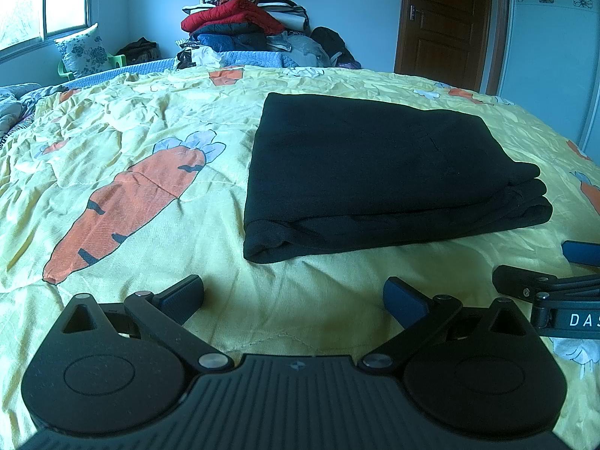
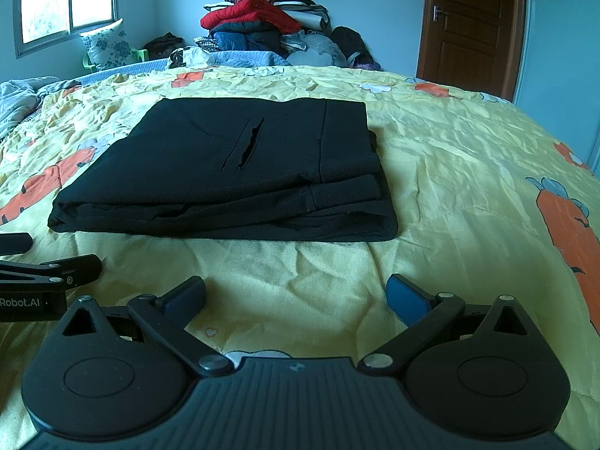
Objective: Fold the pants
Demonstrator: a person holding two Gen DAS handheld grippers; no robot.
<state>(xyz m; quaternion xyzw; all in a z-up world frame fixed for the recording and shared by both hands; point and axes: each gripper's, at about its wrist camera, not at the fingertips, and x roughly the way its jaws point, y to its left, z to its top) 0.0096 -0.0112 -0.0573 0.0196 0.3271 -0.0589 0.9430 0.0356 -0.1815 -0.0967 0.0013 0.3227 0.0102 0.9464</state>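
Left wrist view: black pants [image 1: 375, 172] folded in flat stack on bed [image 1: 150, 120] (carrot-print yellow cover). Left tool [image 1: 294, 298] wide, empty, just short of stack. Right tool [image 2: 296, 298] likewise wide, empty.

Your left gripper [image 1: 294, 298] is matte black, with a ribbed plate in the middle and a small diamond mark on it. On each side there is a round housing with a circle pressed into it and a triangular hole above. Flat link bars with silver rivets go to the fingers [image 1: 407, 302], which carry dark blue pads. Your right gripper [image 2: 296, 298] has the same shapes and colours. From the side, its black body shows white letters "DA" in the left wrist view, and the left one shows "Robot.AI" in the right wrist view.
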